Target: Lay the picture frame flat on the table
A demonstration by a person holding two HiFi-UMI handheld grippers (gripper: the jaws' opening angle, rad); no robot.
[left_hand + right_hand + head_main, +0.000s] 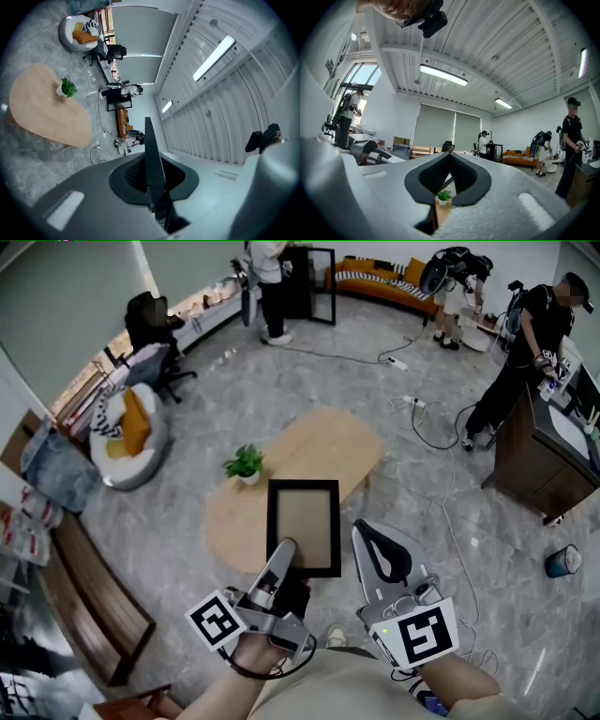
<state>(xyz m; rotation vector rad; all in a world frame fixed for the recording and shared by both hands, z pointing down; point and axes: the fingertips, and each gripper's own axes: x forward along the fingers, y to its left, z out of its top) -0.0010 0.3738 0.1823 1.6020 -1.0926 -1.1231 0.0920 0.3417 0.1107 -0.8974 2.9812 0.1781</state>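
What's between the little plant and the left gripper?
The black picture frame, in the head view. It sits between the plant and the left gripper, whose jaws are shut on its near edge.

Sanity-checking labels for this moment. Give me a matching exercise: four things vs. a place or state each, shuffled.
1 picture frame
2 plant
3 left gripper
4 right gripper

A stands on the table
B shut, holding nothing
C black-edged, held by one corner
D shut on the picture frame's corner

Pairs: 1-C, 2-A, 3-D, 4-B
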